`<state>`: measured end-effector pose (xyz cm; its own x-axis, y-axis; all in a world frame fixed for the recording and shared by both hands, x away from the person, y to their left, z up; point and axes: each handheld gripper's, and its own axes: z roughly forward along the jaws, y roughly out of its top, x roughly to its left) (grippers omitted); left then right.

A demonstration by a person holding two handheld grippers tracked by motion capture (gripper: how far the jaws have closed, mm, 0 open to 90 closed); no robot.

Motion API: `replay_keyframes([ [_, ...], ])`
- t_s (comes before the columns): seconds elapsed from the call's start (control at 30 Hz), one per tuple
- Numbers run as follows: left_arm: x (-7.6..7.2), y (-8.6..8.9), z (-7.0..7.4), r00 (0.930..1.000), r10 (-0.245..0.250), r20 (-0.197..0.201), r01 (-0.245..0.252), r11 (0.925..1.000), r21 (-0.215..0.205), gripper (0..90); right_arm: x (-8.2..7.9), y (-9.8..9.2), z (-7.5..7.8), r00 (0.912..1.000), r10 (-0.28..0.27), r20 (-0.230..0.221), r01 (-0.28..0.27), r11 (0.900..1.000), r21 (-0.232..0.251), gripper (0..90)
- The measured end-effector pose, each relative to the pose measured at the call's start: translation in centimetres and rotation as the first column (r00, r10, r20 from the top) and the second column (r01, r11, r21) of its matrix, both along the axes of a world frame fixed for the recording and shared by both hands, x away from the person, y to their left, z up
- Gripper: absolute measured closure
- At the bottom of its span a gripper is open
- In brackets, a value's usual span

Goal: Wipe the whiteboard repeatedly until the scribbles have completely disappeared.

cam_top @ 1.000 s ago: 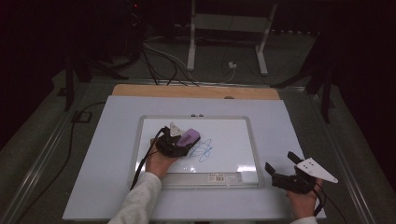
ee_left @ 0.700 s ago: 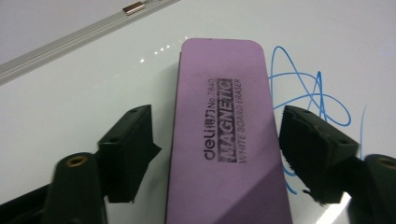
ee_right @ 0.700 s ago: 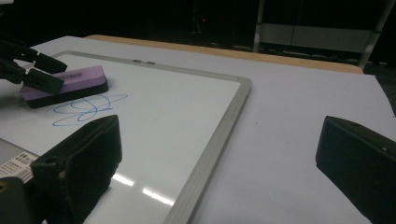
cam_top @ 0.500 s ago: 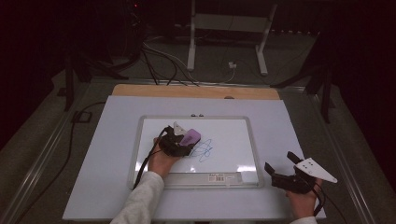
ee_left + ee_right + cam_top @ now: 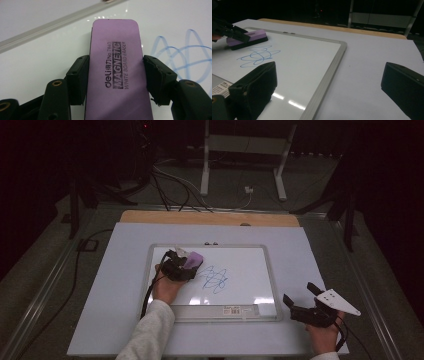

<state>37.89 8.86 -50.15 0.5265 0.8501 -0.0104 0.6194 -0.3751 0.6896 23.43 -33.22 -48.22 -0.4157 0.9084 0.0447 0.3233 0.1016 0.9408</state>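
A purple magnetic whiteboard eraser (image 5: 113,37) lies flat on the whiteboard (image 5: 212,246), and my left gripper (image 5: 115,77) is shut on its two long sides. In the high view the eraser (image 5: 194,260) and left gripper (image 5: 186,266) sit at the board's upper left, just left of a blue scribble (image 5: 215,279). The right gripper view shows the eraser (image 5: 249,36) just beyond the scribble (image 5: 258,56). My right gripper (image 5: 298,293) rests off the board's lower right corner on the white mat, and its jaws (image 5: 329,82) stand wide open with nothing between them.
The whiteboard lies on a white mat (image 5: 110,285) over a table with a wooden far edge (image 5: 210,217). A barcode label (image 5: 232,310) sits on the board's near frame. A metal stand (image 5: 245,150) and cables (image 5: 170,180) are on the floor behind.
My left gripper with the eraser has shifted slightly left and away from the scribble. The right gripper has stayed put.
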Motion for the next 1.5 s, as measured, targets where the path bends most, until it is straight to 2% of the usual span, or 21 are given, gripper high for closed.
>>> replay_keyframes([
  [0.2,-1.3,-2.2,0.0,0.996,-0.089,0.004,0.089,0.996,0.007,41.9,0.0,0.1,0.0,1.0,0.004,-0.002,-0.004,1.0,-0.001,0.7],
  [0.3,-1.3,-2.3,0.1,0.9956,-0.094,0.004,0.094,0.9953,0.022,41.9,0.0,0.1,0.0,1.0,0.005,-0.004,-0.005,1.0,-0.002,0.7],
  [0.33,-1.2,-2.3,0.1,0.9964,-0.084,0.014,0.083,0.9958,0.038,41.9,0.0,0.1,0.0,1.0,0.005,-0.003,-0.005,1.0,-0.002,0.7],
  [0.4,-1.0,-2.0,0.3,0.9975,-0.057,0.041,0.053,0.9927,0.109,41.9,0.0,0.0,0.0,1.0,0.004,-0.002,-0.004,1.0,0.0,0.7],
  [0.47,-0.5,-1.4,0.3,0.999,-0.009,0.043,0.003,0.9924,0.123,41.8,0.0,0.0,0.0,1.0,0.001,-0.001,-0.001,1.0,0.0,0.7],
  [0.5,-0.2,-1.1,0.3,0.9992,0.013,0.037,-0.017,0.993,0.117,41.8,0.0,0.0,0.0,1.0,0.001,-0.003,-0.001,1.0,0.002,0.7],
  [0.53,0.1,-0.7,0.3,0.9993,0.034,0.014,-0.035,0.9962,0.08,41.8,0.0,0.0,0.0,1.0,0.002,-0.003,-0.002,1.0,0.003,0.7],
  [0.6,0.1,-0.7,0.3,0.9989,0.047,0.007,-0.048,0.9966,0.068,41.9,0.1,0.0,-0.1,1.0,0.004,-0.004,-0.004,1.0,0.001,0.7],
  [0.77,-0.7,-2.5,0.1,0.9998,-0.022,0.001,0.022,0.9991,0.037,41.9,0.1,0.3,-0.1,0.9999,0.01,-0.005,-0.01,1.0,-0.006,0.7],
  [0.87,-1.4,-3.7,0.2,0.9973,-0.073,0.009,0.073,0.996,0.052,41.9,0.1,0.2,-0.1,1.0,0.007,-0.004,-0.007,1.0,-0.004,0.7],
  [0.93,-1.5,-3.9,0.3,0.9969,-0.076,0.019,0.075,0.9943,0.076,41.9,0.1,0.1,-0.1,1.0,0.006,-0.003,-0.006,1.0,-0.002,0.7],
  [1.0,-1.3,-3.9,0.3,0.9971,-0.074,0.017,0.072,0.9943,0.078,41.9,0.1,0.0,0.0,1.0,0.005,-0.002,-0.005,1.0,0.0,0.7],
  [1.07,-1.0,-3.7,0.3,0.9983,-0.053,0.025,0.051,0.9944,0.093,41.8,0.0,0.0,0.0,1.0,0.003,-0.001,-0.003,1.0,-0.001,0.7],
  [1.17,-0.2,-3.2,0.3,0.9997,-0.011,0.02,0.009,0.9957,0.093,41.8,0.0,0.0,0.0,1.0,0.001,0.0,-0.001,1.0,-0.001,0.7],
  [1.27,0.6,-2.6,0.2,0.9995,0.032,0.008,-0.032,0.997,0.07,41.8,0.1,-0.1,0.0,1.0,0.0,-0.002,0.0,1.0,0.001,0.7],
  [1.37,0.8,-2.7,0.2,0.999,0.045,0.004,-0.045,0.997,0.062,41.8,0.1,0.0,0.0,1.0,0.004,-0.002,-0.004,1.0,-0.003,0.7],
  [1.43,0.6,-3.0,0.2,0.9996,0.026,-0.009,-0.025,0.9983,0.052,41.8,0.1,0.1,0.0,1.0,0.006,-0.003,-0.006,1.0,-0.005,0.7],
  [1.5,0.0,-3.7,0.3,0.9998,-0.019,-0.004,0.019,0.9975,0.067,41.9,0.2,0.1,-0.1,1.0,0.007,-0.003,-0.007,1.0,-0.007,0.7],
])
